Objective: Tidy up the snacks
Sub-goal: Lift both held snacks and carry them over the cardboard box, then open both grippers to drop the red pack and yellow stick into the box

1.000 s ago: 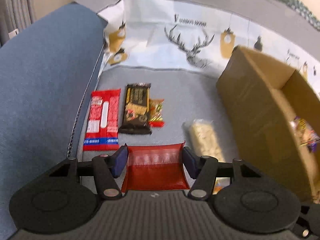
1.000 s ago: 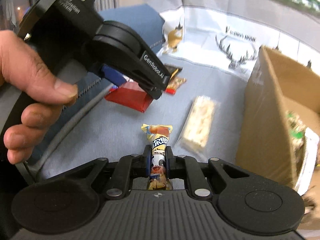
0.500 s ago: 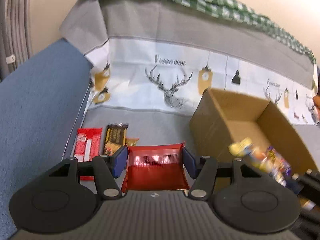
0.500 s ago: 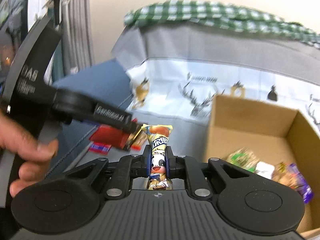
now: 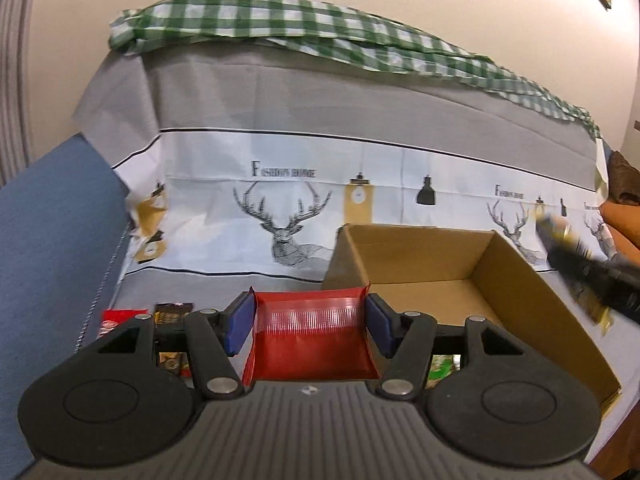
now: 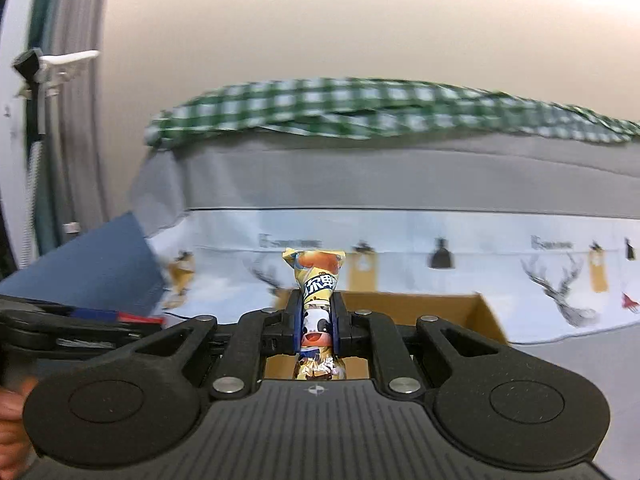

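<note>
left gripper [image 5: 306,322] jaws grip red packet [image 5: 310,344] | right gripper [image 6: 316,320] clamps yellow snack [image 6: 318,300] | both raised, seemingly over box [image 5: 516,280]

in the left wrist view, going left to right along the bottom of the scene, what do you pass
blue cushion → red snack packet lying flat → dark brown snack packet → red wrapper held between the left gripper jaws → open cardboard box → blurred right gripper
</note>
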Demonstrator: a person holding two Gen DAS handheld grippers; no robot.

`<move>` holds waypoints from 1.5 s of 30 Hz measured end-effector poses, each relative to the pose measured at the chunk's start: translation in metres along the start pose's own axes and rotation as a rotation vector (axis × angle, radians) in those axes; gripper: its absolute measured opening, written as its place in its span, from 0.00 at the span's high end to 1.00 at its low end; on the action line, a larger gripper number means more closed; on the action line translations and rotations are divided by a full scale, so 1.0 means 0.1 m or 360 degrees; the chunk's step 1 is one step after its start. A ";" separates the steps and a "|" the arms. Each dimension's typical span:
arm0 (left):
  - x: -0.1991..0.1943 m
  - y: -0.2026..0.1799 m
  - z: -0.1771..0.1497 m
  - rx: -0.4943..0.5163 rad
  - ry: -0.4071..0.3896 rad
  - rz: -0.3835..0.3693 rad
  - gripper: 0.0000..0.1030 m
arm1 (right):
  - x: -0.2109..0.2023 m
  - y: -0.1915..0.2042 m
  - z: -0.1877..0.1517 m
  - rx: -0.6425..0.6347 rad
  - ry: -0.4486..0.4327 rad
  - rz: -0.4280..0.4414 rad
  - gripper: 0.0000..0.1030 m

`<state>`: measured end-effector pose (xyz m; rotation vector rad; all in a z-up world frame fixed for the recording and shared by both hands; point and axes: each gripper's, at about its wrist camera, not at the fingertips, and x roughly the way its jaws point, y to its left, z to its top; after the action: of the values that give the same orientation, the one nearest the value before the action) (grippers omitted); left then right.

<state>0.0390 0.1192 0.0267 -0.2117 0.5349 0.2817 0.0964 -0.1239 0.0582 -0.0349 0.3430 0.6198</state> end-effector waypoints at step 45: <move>0.65 -1.17 0.16 0.0081 -0.0050 -0.0371 0.36 | 0.10 -0.65 -0.23 0.0122 0.0139 -0.0269 0.87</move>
<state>0.1374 0.0270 0.0205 -0.2180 0.4805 0.0445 0.1345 -0.1737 0.0290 -0.0172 0.4431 0.4383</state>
